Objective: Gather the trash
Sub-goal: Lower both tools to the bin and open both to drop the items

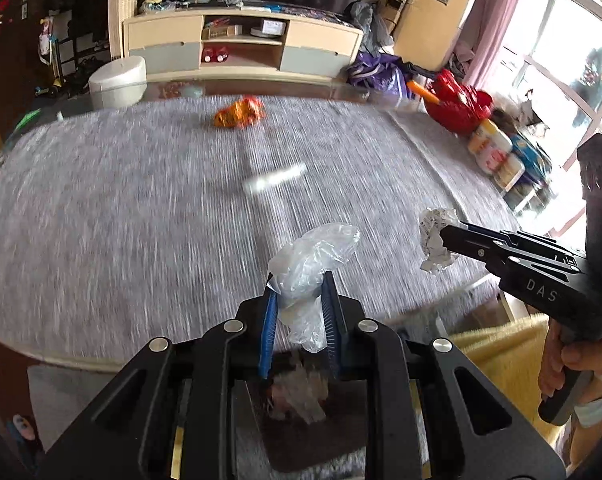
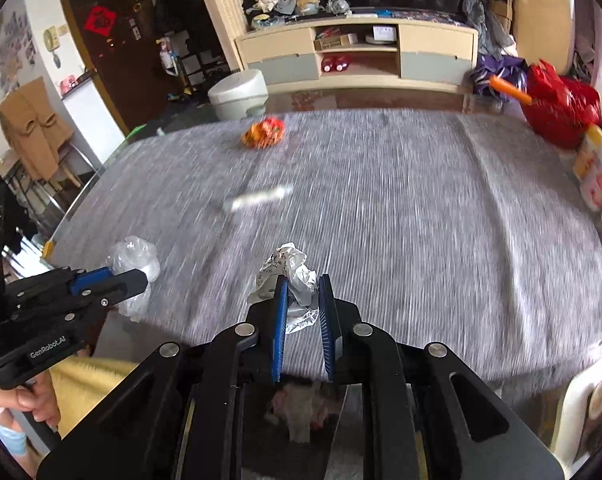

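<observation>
My left gripper is shut on a clear crumpled plastic bag and holds it above the near edge of the grey-clothed table. My right gripper is shut on a crumpled white paper ball; it shows at the right of the left wrist view. The left gripper with the bag shows at the left of the right wrist view. An orange snack wrapper lies at the far side of the table, and a small white strip lies mid-table. Below the jaws a brown bin holds trash.
A red bag and cans stand at the table's far right. A white stool and a TV cabinet stand beyond the table. A yellow cushion sits at the near right.
</observation>
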The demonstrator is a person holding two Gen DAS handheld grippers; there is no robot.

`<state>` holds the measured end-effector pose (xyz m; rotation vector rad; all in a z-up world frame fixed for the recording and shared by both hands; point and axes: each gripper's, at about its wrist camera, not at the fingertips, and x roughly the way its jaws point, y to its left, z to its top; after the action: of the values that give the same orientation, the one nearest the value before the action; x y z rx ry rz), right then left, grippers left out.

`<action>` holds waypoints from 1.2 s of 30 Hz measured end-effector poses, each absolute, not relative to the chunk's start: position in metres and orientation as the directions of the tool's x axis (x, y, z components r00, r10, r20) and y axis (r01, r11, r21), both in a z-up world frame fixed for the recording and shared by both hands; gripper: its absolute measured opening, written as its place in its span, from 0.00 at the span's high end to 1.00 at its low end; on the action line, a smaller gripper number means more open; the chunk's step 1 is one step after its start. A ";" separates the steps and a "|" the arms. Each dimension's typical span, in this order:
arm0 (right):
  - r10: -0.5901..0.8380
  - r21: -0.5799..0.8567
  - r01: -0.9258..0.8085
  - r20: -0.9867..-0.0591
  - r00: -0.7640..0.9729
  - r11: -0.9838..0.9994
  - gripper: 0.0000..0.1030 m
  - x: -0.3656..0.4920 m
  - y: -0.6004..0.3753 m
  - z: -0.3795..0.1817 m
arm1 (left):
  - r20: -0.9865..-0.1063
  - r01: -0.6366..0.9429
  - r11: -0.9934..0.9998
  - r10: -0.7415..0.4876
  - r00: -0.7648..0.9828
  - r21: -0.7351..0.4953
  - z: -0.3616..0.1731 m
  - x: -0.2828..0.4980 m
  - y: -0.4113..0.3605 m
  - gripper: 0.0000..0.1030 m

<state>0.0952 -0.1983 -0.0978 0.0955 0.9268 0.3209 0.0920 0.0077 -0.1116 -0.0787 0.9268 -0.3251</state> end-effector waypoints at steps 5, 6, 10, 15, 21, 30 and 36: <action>0.328 0.233 -0.244 -0.800 0.503 0.941 0.84 0.064 -0.191 -0.124 | -0.790 0.244 0.944 -0.322 0.521 -0.223 -0.135 0.052 0.004 0.81; 0.334 0.240 -0.247 -0.805 0.490 0.939 0.84 0.061 -0.189 -0.130 | -0.796 0.242 0.944 -0.322 0.512 -0.226 -0.141 0.048 0.004 0.81; 0.361 0.279 -0.242 -0.823 0.439 0.929 0.84 0.049 -0.185 -0.153 | -0.822 0.240 0.942 -0.324 0.468 -0.235 -0.165 0.029 0.003 0.81; 0.350 0.283 -0.221 -0.854 0.385 0.933 0.84 0.036 -0.180 -0.188 | -0.849 0.217 0.940 -0.334 0.410 -0.265 -0.200 0.013 0.001 0.81; 0.335 0.286 -0.192 -0.888 0.315 0.939 0.84 0.029 -0.176 -0.223 | -0.876 0.208 0.940 -0.331 0.351 -0.272 -0.231 0.007 -0.007 0.81; 0.326 0.291 -0.161 -0.908 0.265 0.943 0.81 0.032 -0.176 -0.245 | -0.900 0.192 0.938 -0.334 0.279 -0.289 -0.259 0.007 -0.010 0.75; 0.328 0.298 -0.148 -0.908 0.262 0.943 0.69 0.037 -0.178 -0.245 | -0.901 0.179 0.945 -0.317 0.298 -0.273 -0.253 0.010 -0.005 0.58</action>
<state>0.0369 -0.1780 -0.2452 0.1650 1.2669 0.3238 0.0099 -0.0047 -0.2533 -0.1291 1.2257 -0.3304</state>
